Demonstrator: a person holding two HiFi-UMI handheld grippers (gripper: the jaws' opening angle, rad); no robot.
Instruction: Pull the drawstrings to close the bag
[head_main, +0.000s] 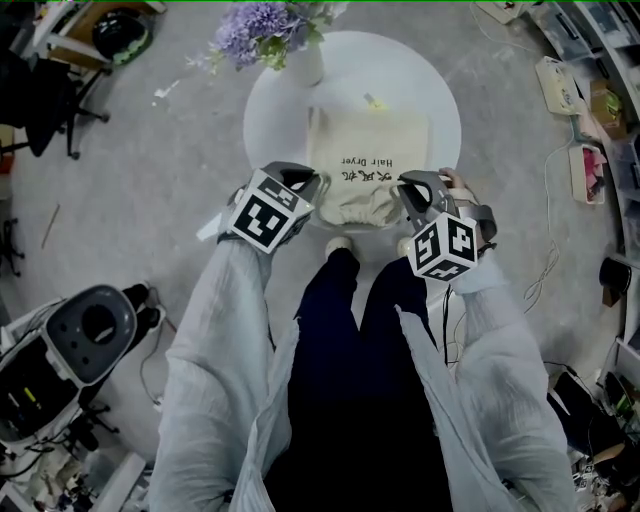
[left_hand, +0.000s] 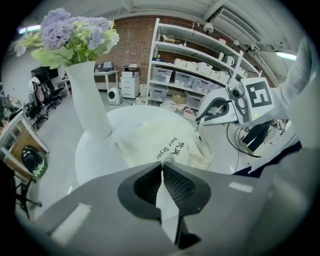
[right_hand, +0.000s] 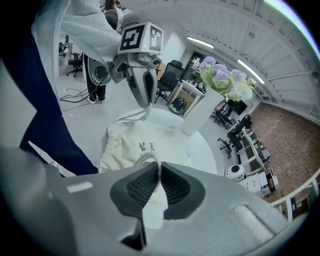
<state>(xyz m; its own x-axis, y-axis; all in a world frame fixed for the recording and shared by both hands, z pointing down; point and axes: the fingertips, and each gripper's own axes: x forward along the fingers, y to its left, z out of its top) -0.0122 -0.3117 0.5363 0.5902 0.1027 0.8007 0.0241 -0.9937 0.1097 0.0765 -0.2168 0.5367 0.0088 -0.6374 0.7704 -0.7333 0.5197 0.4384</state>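
Observation:
A cream drawstring bag (head_main: 365, 165) printed "Hair Dryer" lies on the round white table (head_main: 430, 90), its gathered mouth at the near edge. My left gripper (head_main: 318, 190) is at the mouth's left corner, my right gripper (head_main: 405, 190) at its right corner. In the right gripper view the jaws (right_hand: 159, 164) are shut on a white drawstring loop (right_hand: 142, 157), and the left gripper (right_hand: 142, 85) pinches another drawstring (right_hand: 131, 116) that runs to the bag (right_hand: 132, 142). In the left gripper view my jaws (left_hand: 161, 164) are shut just above the bag (left_hand: 160, 142).
A white vase (head_main: 305, 60) of purple flowers stands at the table's far side, just behind the bag. My legs are right at the near table edge. A grey machine (head_main: 85, 330) sits on the floor at left, cables (head_main: 545, 270) at right, shelves (left_hand: 200, 75) beyond.

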